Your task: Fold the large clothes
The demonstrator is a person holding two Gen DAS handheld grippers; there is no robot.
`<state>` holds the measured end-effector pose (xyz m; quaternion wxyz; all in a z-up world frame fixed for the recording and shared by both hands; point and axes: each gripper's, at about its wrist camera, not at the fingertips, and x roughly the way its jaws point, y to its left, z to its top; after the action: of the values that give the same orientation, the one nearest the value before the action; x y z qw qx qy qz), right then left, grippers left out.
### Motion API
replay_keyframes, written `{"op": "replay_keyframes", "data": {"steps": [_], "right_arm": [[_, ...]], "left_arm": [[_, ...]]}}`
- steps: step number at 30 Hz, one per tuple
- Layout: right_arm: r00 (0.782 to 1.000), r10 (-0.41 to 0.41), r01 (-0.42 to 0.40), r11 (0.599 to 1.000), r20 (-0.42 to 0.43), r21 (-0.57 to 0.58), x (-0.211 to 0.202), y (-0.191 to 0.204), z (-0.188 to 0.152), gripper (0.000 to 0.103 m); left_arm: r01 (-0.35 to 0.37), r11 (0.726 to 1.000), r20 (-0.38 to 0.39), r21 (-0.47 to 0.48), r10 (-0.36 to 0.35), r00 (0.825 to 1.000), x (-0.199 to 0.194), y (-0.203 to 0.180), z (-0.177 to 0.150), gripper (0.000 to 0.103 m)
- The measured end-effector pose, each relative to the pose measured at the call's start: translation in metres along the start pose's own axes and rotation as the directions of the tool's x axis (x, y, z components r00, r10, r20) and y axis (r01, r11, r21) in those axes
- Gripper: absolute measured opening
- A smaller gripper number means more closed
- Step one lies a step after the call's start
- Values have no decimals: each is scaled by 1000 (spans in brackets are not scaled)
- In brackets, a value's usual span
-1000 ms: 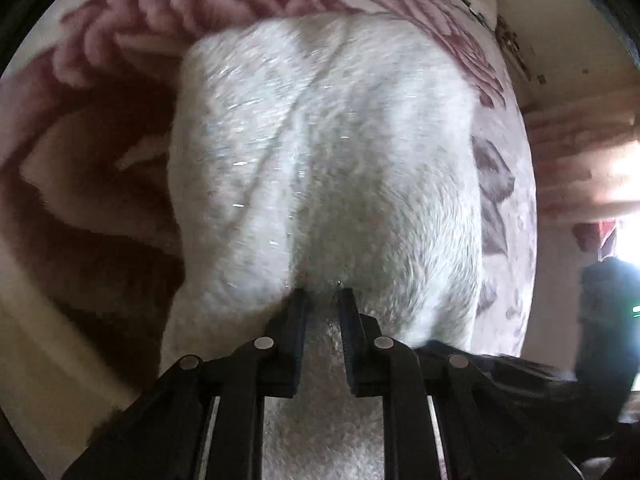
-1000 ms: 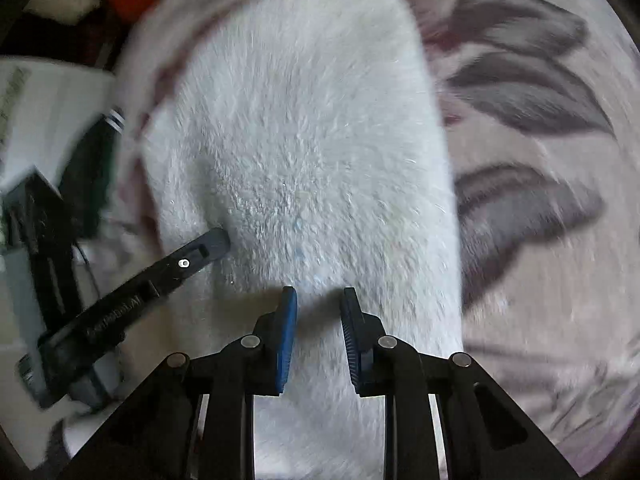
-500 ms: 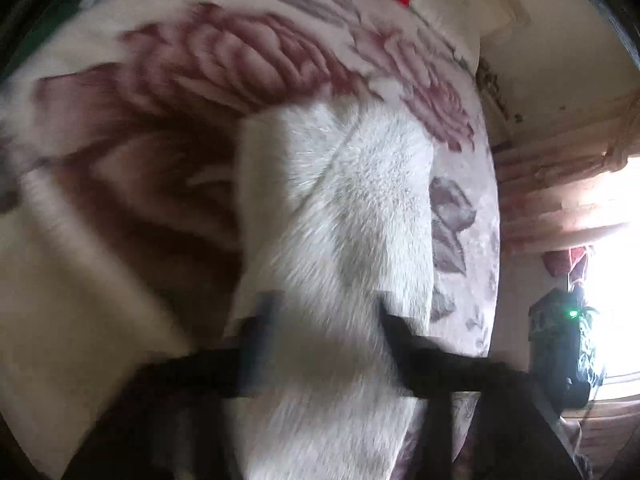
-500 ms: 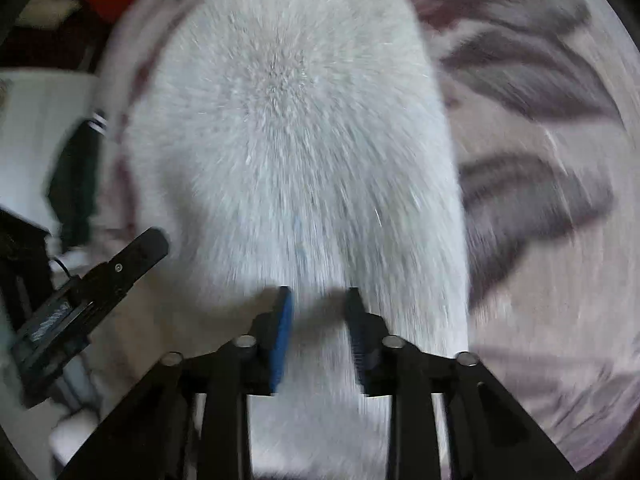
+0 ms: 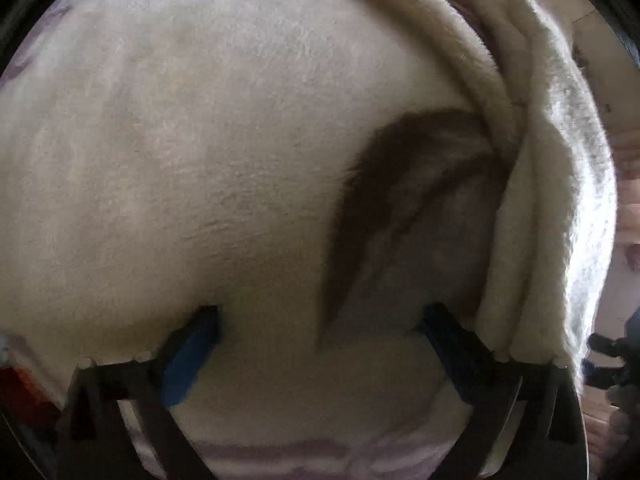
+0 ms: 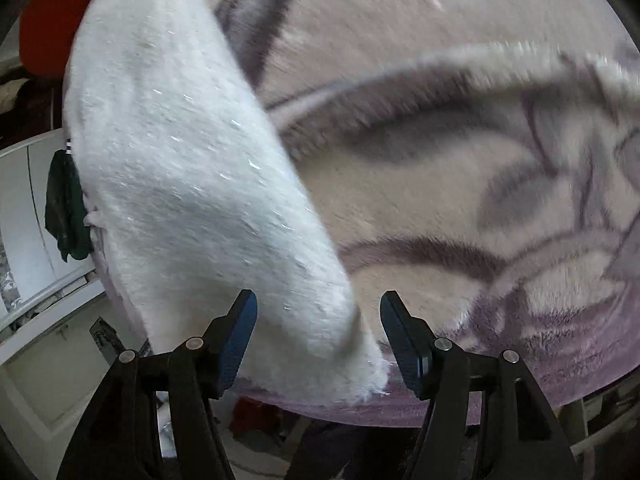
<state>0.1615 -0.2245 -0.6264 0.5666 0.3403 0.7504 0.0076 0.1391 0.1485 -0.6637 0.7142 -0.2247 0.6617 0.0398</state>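
Both my tools are opening: left tool [image 5: 316, 344] grips nothing, right tool [image 6: 318, 336] straddles the white fleece garment [image 6: 180, 168] at the bed's [image 6: 460, 208] near edge. Released there, it may slide off.

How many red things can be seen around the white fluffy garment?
2, perhaps more hidden: a red cloth beyond the white fluffy garment, upper left; a smaller red item on the floor below.
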Motion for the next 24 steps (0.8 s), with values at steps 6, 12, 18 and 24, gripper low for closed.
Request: {"op": "replay_keyframes", "data": {"steps": [6,12,18,24], "right_arm": [[996,-2,-4,997,-90,-73,12,-2,-22,66],[995,-44,53,994,90,-100,-19,12,-46,17],[993,-78,84,995,93,-59,-5,-2,-51,17],[994,-78,81,996,72,-38,8,-19,-31,17]], "left_arm": [[-44,998,4,-53,44,999,9,-14,6,103],[158,980,87,-120,-148,985,-65,-1,3,103],[194,978,16,79,-196,980,-63,-65,-18,18],[186,981,-49,56,-184,982,-6,-38,-27,15]]}}
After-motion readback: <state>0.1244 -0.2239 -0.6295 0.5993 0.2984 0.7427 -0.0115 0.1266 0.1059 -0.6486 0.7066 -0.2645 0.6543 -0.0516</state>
